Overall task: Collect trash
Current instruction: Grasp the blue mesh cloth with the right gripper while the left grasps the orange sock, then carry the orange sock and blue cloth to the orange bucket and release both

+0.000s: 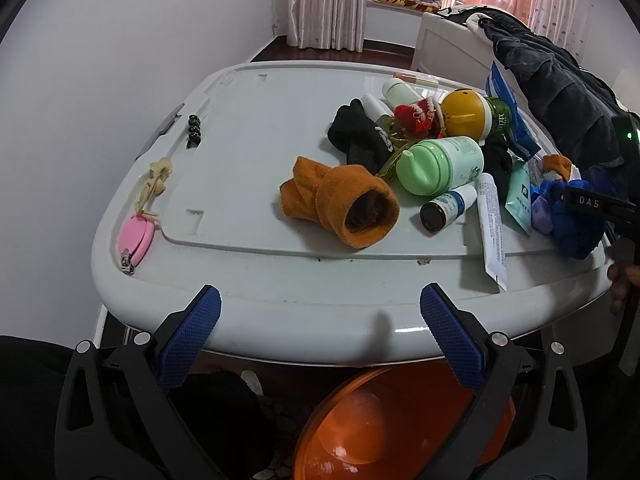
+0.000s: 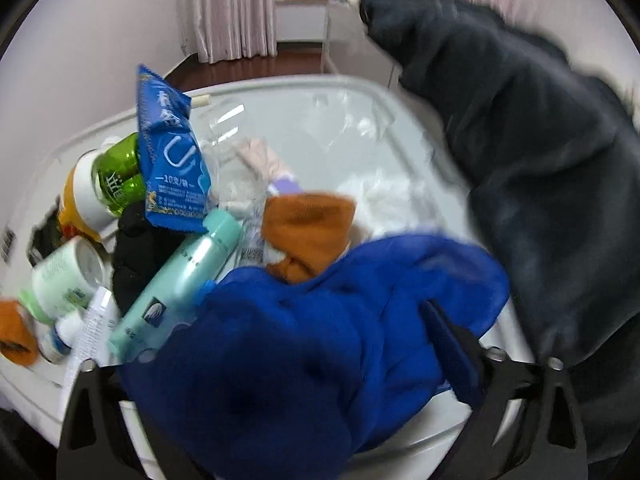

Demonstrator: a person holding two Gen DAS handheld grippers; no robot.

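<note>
Blue-padded fingers of the left gripper stand wide apart with nothing between them, hovering at the near rim of the white table, above an orange basin below the edge. On the right wrist view, a blue cloth bunches over the right gripper, covering one finger while the other shows at its right edge; whether the fingers pinch it cannot be told. Just beyond, a teal tube lies with its long axis running from near-left to far-right, cap end farther away, beside a white tube that points toward the near rim. An orange sock lies mid-table, its open cuff facing the near edge. Farther back, a blue packet stands upright against a green bottle, with a dark jacket draped at far right.
</note>
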